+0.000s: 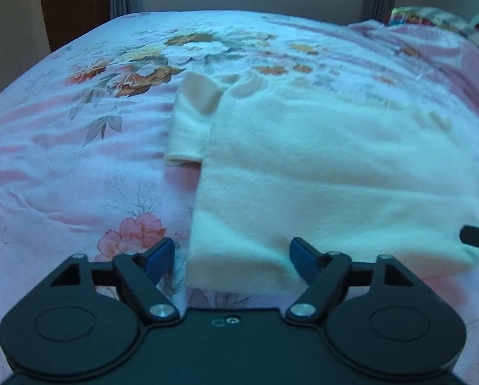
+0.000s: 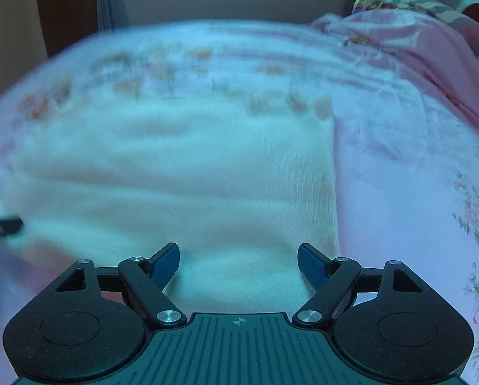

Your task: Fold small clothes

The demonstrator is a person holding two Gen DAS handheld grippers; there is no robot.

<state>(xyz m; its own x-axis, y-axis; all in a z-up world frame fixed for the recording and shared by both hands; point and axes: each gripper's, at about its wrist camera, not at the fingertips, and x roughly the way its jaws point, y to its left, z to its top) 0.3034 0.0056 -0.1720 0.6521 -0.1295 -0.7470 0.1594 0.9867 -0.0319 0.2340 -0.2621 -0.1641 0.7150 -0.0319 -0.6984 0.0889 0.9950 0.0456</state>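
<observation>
A small cream-white top [image 1: 319, 166] lies flat on the bed, its short sleeve [image 1: 188, 131] sticking out to the left and its neck at the far end. My left gripper [image 1: 231, 260] is open, its blue pads on either side of the near left corner of the hem. In the right wrist view, which is blurred, the same top [image 2: 191, 173] fills the middle. My right gripper [image 2: 238, 264] is open over the near right part of the hem. Each gripper's tip shows at the edge of the other's view, the right one [image 1: 478, 239] and the left one [image 2: 2, 226].
The floral pink and white bedsheet [image 1: 79, 166] covers the bed. A bunched pink cover [image 2: 415, 51] and patterned fabric [image 1: 432, 16] lie at the far right. A dark wooden door [image 1: 76, 0] and a wall stand behind the bed.
</observation>
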